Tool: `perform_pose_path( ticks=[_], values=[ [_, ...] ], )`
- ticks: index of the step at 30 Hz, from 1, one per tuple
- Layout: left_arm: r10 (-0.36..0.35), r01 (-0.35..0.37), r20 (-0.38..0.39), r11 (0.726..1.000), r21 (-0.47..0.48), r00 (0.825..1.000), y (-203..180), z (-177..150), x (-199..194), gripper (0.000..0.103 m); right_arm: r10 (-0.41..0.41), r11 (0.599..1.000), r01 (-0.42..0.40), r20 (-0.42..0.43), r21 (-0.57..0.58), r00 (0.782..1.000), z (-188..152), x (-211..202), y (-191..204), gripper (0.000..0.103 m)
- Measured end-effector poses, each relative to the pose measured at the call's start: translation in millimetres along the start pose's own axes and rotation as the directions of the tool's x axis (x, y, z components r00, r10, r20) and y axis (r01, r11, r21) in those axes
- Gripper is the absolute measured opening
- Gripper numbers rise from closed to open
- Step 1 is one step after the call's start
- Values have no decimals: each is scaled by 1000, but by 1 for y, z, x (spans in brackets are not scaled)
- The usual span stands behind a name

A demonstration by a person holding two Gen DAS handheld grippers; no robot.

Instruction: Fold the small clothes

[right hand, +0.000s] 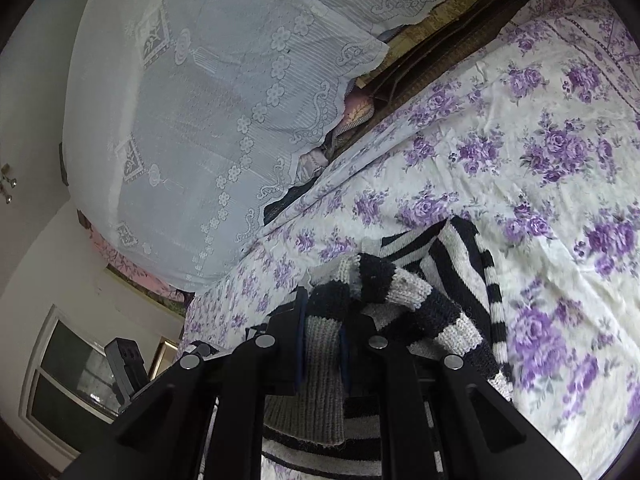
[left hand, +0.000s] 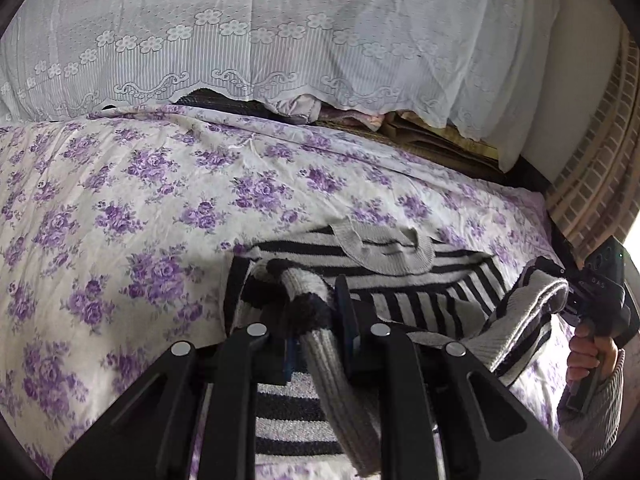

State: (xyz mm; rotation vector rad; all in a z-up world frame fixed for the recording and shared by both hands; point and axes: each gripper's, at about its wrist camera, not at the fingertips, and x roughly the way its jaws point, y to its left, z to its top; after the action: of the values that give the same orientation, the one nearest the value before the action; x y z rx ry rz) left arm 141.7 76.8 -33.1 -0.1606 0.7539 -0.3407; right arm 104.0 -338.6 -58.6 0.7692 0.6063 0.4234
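Sweater (left hand: pixel 400 280) lies at twelve o'clock on the bed (left hand: pixel 120 200), and we pinch a sleeve in each tongs, left (left hand: pixel 316 312) and right (right hand: pixel 324 332).

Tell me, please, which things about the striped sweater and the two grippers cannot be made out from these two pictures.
- Striped sweater, lower hem: left wrist view, hidden behind the left gripper.
- Its overall shape: right wrist view, bunched at the right gripper and cut off by the bottom edge.
- Right gripper's jaws: left wrist view, wrapped in knit at the right side.
- What lies under the lace cover: both views, covered.
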Motion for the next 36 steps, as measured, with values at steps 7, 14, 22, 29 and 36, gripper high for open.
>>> perform_pose_path(
  ticks=[7, 14, 22, 29, 36],
  values=[
    [27, -28, -23, 998, -51, 999, 11, 9, 39, 16, -41, 998, 40, 15, 57, 999, 11, 31, -23, 14],
    [71, -79, -95, 993, -89, 993, 24, -7, 85, 18, -74, 989, 73, 2, 129, 997, 9, 59, -57, 14],
    [65, -70, -68, 995, -75, 996, 22, -10, 81, 20, -66, 995, 64, 26, 71, 997, 6, 58, -54, 19],
    [35, -33, 25, 995, -97, 999, 23, -7, 48, 79, -15, 1000, 13, 76, 27, 997, 4, 38, -41, 35],
    [78, -63, 156, 993, -99, 985, 26, -2, 12, 92, 22, 999, -27, 133, 32, 991, 7, 24, -36, 47]
  ],
)
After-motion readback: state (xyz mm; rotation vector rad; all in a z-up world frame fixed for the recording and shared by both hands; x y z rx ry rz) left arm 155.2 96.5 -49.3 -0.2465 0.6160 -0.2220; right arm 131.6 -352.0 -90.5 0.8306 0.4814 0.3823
